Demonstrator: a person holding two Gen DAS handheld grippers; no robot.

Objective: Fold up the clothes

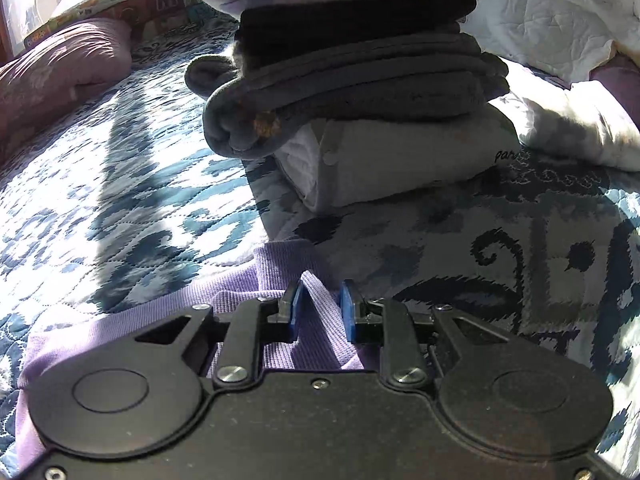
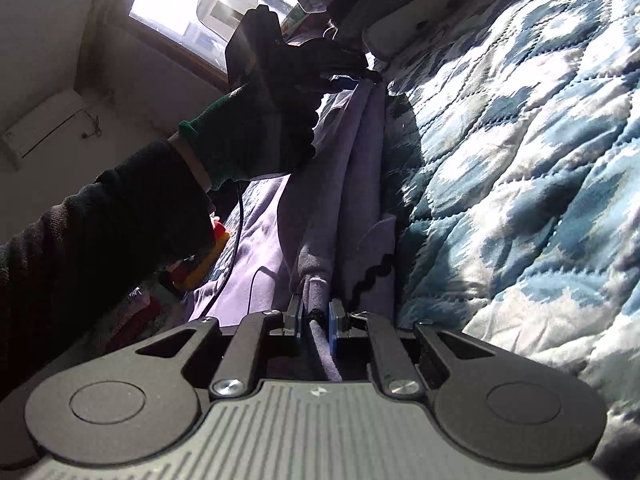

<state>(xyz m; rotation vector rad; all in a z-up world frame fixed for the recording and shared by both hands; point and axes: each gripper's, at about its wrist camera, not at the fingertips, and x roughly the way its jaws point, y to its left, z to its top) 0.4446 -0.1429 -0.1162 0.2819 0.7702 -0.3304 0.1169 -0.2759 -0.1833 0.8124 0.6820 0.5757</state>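
Observation:
A lilac knit garment [image 1: 132, 320] lies on the patterned bedspread [image 1: 120, 200]. In the left wrist view my left gripper [image 1: 321, 300] is shut on a raised fold of the garment between its blue pads. In the right wrist view my right gripper [image 2: 315, 320] is shut on a bunched edge of the same lilac garment [image 2: 352, 168]. The cloth runs stretched from there up to my left gripper [image 2: 356, 78], which a gloved hand [image 2: 256, 120] holds. A pile of folded clothes [image 1: 360, 80], grey and black over white, stands just beyond the garment.
A purple pillow [image 1: 60, 64] lies at the far left and a white quilt [image 1: 560, 20] at the far right. The blue-white bedspread [image 2: 520, 160] stretches to the right of the garment. A dark sleeve [image 2: 100, 240], a window [image 2: 192, 0] and a wall unit [image 2: 40, 124] fill the left.

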